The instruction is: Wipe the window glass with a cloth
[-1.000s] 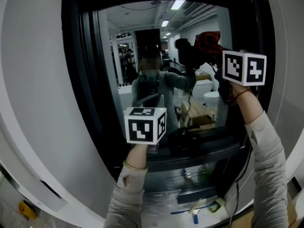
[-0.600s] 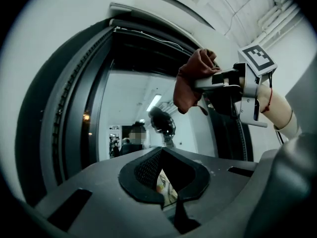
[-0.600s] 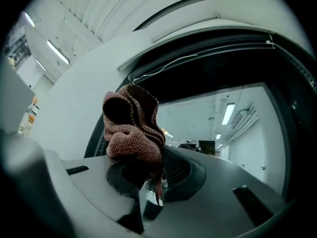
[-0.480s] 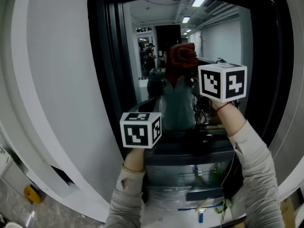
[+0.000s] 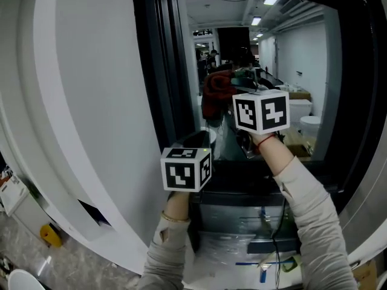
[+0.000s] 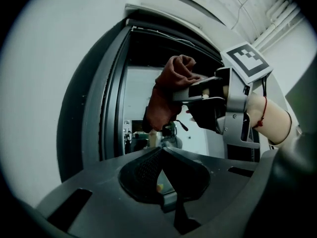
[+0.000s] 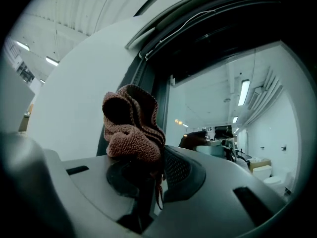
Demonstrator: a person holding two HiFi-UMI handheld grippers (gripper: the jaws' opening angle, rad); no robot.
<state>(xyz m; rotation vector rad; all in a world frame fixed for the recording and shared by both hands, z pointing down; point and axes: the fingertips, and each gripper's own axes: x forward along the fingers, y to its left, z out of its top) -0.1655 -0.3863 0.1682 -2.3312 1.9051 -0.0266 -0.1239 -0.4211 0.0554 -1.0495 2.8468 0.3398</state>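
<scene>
The window glass [image 5: 284,71] fills the upper middle of the head view and reflects a lit room. A reddish-brown cloth [image 5: 215,94] is bunched against the glass near its left side. My right gripper [image 5: 225,100] is shut on the cloth [image 7: 131,128], which bulges above the jaws in the right gripper view. My left gripper [image 5: 195,142] hangs lower, near the bottom of the pane, jaws shut with nothing in them. The left gripper view looks up at the cloth [image 6: 168,88] and the right gripper [image 6: 198,90] holding it. The left gripper [image 6: 161,155] itself touches neither.
A black window frame [image 5: 154,71] edges the glass, with a white curved wall panel [image 5: 84,101] to its left. Below the sill sits plastic-wrapped clutter [image 5: 242,222]. A yellow object [image 5: 50,234] and a blue item [image 5: 264,275] lie on the floor.
The right gripper has carried the cloth from the upper right of the pane leftward and down. The left gripper has kept its place below.
</scene>
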